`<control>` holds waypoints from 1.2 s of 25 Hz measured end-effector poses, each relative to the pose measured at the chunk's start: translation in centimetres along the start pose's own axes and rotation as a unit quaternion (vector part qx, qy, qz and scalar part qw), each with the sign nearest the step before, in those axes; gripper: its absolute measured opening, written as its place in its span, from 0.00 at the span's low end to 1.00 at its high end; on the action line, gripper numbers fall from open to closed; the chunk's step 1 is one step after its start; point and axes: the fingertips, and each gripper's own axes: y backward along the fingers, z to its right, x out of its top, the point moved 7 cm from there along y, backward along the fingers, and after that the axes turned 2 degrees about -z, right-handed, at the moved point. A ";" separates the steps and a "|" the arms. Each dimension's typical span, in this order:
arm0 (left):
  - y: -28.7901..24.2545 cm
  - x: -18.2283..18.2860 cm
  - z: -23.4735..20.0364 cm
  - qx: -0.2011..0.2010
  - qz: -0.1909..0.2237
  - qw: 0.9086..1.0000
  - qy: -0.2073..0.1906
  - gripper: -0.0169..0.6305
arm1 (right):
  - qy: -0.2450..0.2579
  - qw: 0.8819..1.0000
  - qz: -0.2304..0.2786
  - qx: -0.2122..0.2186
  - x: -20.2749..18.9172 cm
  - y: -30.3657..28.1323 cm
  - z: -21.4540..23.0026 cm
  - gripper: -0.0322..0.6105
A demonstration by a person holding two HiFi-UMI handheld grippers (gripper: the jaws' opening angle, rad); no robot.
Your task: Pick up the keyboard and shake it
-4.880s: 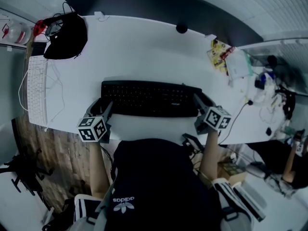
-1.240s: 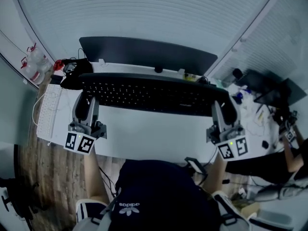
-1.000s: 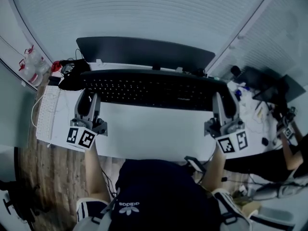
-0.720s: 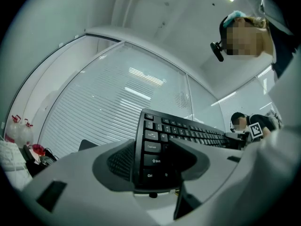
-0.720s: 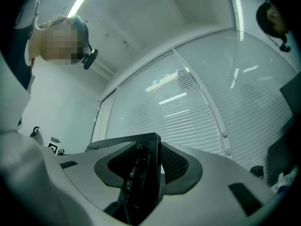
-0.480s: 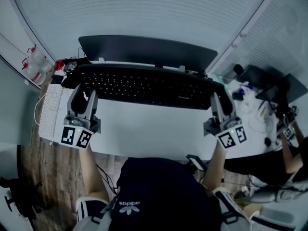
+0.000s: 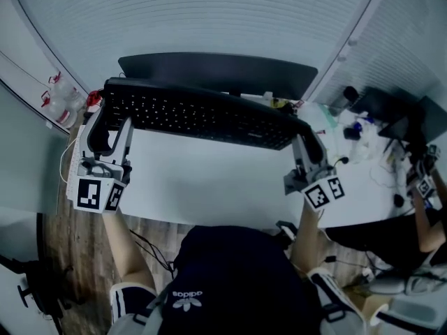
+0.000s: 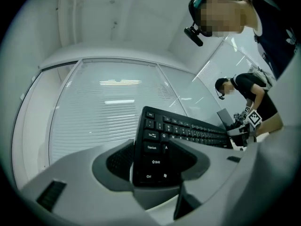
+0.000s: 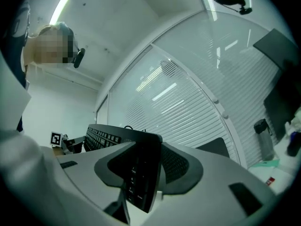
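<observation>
I have both tools locked on the black keyboard (image 7: pixel 202 114). The left gripper (image 7: pixel 110 123) pinches the Ctrl/Shift end, one pad on the key face and one on the underside, with no gap showing. The right gripper (image 7: pixel 306 139) pinches the opposite end the same way, and its view shows the board nearly edge-on between the pads. The keyboard spans from one tool to the other and is clear of the white desk (image 7: pixel 209 180) below the jaws. It is tilted, with the end at the left gripper higher than the end at the right one. A dark monitor (image 7: pixel 216 72) sits just past both sets of jaw tips. Another person (image 7: pixel 419 215) is out beyond the right gripper's outer side.
</observation>
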 end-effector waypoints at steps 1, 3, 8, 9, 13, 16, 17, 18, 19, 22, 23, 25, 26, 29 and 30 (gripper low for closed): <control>0.0 0.5 -0.1 0.000 0.002 1.000 -0.007 0.38 | -0.005 1.000 0.005 -0.001 -0.2 0.0 0.0 0.28; 0.0 1.2 -0.1 -0.001 0.005 1.000 -0.019 0.38 | -0.012 1.000 0.018 -0.004 -0.4 -0.1 -0.1 0.28; 0.0 2.5 0.3 -0.005 0.013 0.999 -0.042 0.38 | -0.007 1.000 0.029 -0.003 -0.7 0.1 -0.2 0.28; 0.0 2.7 0.3 -0.006 0.015 0.999 -0.046 0.38 | -0.005 1.000 0.031 -0.003 -0.7 0.1 -0.2 0.28; -0.2 3.6 0.4 -0.010 0.016 0.998 -0.055 0.38 | 0.006 0.999 0.030 -0.009 -0.8 0.1 -0.3 0.28; -0.1 4.0 0.5 -0.011 0.016 0.998 -0.060 0.38 | 0.009 0.999 0.034 -0.011 -0.6 0.2 -0.4 0.28; -0.1 4.2 0.6 -0.011 0.017 0.998 -0.063 0.38 | 0.008 0.999 0.036 -0.011 -0.5 0.2 -0.4 0.28; -0.1 4.4 0.7 -0.012 0.018 0.998 -0.066 0.38 | 0.006 0.999 0.037 -0.011 -0.5 0.3 -0.4 0.28; -0.1 4.7 0.7 -0.013 0.019 0.997 -0.069 0.38 | 0.004 0.999 0.037 -0.011 -0.4 0.4 -0.4 0.28; -0.2 5.1 0.7 -0.014 0.020 0.997 -0.075 0.38 | -0.001 0.999 0.036 -0.011 -0.5 0.4 -0.4 0.28; -0.2 5.2 0.7 -0.014 0.019 0.997 -0.077 0.38 | -0.002 0.999 0.036 -0.010 -0.5 0.4 -0.4 0.28; -0.2 5.2 0.7 -0.013 0.018 0.997 -0.080 0.38 | -0.004 0.999 0.034 -0.009 -0.7 0.4 -0.5 0.28; -0.2 5.2 0.6 -0.014 0.018 0.996 -0.081 0.38 | -0.005 0.999 0.034 -0.010 -0.8 0.3 -0.5 0.28; -0.1 5.5 0.6 -0.014 0.018 0.996 -0.085 0.38 | -0.003 0.999 0.033 -0.009 -0.6 0.3 -0.8 0.28; 0.2 5.8 0.6 -0.014 0.021 0.996 -0.086 0.38 | 0.000 0.999 0.034 -0.008 -0.4 0.5 -1.0 0.28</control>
